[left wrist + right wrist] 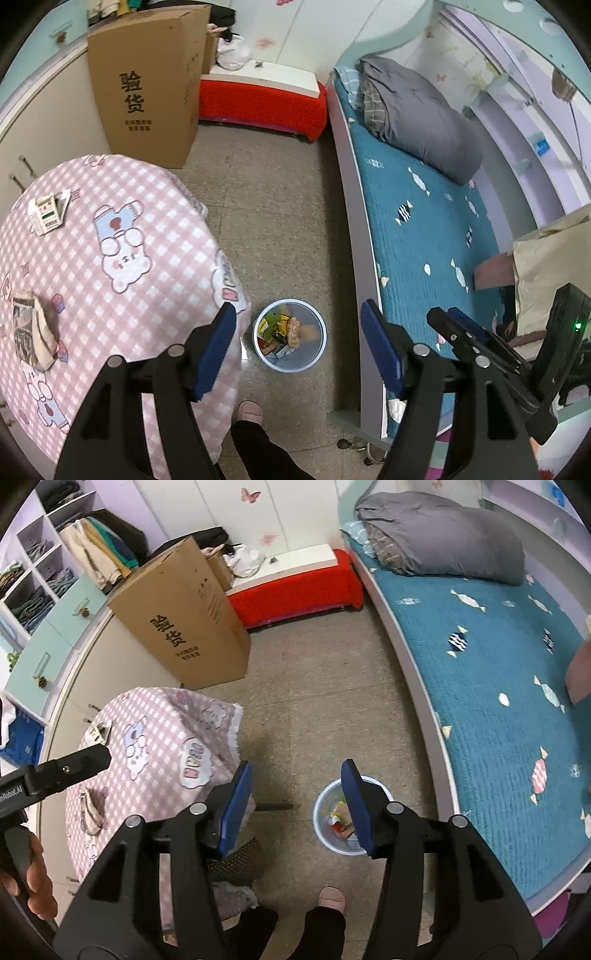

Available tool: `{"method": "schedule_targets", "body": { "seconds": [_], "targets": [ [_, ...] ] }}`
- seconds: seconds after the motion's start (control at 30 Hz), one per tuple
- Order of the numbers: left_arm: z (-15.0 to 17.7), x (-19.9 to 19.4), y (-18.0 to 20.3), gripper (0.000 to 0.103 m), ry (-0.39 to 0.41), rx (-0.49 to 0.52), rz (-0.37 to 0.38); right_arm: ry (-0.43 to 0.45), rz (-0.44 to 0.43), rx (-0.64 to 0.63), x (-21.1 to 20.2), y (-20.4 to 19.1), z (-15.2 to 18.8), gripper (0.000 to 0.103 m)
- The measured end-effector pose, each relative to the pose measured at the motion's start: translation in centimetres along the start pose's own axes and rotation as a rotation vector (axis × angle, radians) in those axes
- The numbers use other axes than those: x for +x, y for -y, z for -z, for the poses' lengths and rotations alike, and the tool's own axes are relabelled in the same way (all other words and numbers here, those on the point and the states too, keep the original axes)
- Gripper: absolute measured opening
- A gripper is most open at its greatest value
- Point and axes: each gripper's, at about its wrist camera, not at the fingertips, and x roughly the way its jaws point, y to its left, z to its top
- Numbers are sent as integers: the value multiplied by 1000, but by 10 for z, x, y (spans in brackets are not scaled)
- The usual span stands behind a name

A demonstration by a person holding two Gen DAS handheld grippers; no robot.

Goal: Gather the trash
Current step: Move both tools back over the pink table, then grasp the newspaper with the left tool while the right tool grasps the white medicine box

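- Bedroom floor between a pink-checked table (pixel 110 236) and a teal bed (pixel 424 221); cardboard box (pixel 147 92) and red bench (pixel 258 99) at the back.
- Your left gripper (pixel 299 347) is spread wide, nothing between the blue pads (pixel 218 350). It hangs high above the trash bin (pixel 290 335), which shows right in the gap between the jaws.
- Your right gripper (pixel 295 805) is also wide open and empty. Bin (pixel 325 812) sits just behind its right pad from that view, partly hidden.
- Bin on the floor, just beside the table edge, already has several wrappers inside.
- Trash left on the table: an opened small carton (pixel 46 214) toward the far left side, and a crumpled paper bag (pixel 33 328) near the left edge. Both well apart from either gripper and off to the left of the left jaws.
- Risk: paper bag looks flat and limp, so a shallow pinch could slip or drag the tablecloth with it.
- Risk: the carton looks light with flaps open; a grab on a flap may tear or tip it.
- Risk: bin is small and low, so a release from this height could miss or bounce off the rim.
- Watch your foot (pixel 249 410), near the bin.
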Motion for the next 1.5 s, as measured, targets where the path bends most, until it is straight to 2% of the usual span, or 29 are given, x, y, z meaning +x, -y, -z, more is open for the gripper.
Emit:
{"method": "schedule_targets", "body": {
  "seconds": [0.23, 0.5, 0.63, 0.87, 0.97, 1.07, 1.27, 1.37, 1.5],
  "targets": [
    [5, -24, -50, 69, 50, -96, -15, -16, -87, -88, 9, -69, -1, 54],
    [1, -56, -163, 69, 93, -257, -54, -41, -172, -190, 36, -183, 2, 57],
    [-3, -70, -224, 69, 96, -298, -80, -79, -208, -212, 64, -243, 11, 59],
    [-8, -77, -327, 69, 52, -331, -134, -149, -249, -202, 119, -334, 33, 60],
    [-2, -74, -357, 69, 4, -327, -140, -184, -245, -187, 134, -350, 48, 61],
    [8, -63, -363, 69, -51, -292, -130, -166, -202, -127, 136, -349, 56, 61],
    [25, -29, -320, 69, -136, -121, -126, -155, -114, -74, 135, -320, 52, 64],
    [35, -4, -291, 69, -176, 24, -169, -145, -82, -40, 134, -302, 50, 65],
    [42, 21, -283, 69, -209, 101, -276, -157, -76, -21, 136, -289, 50, 65]
  ]
}}
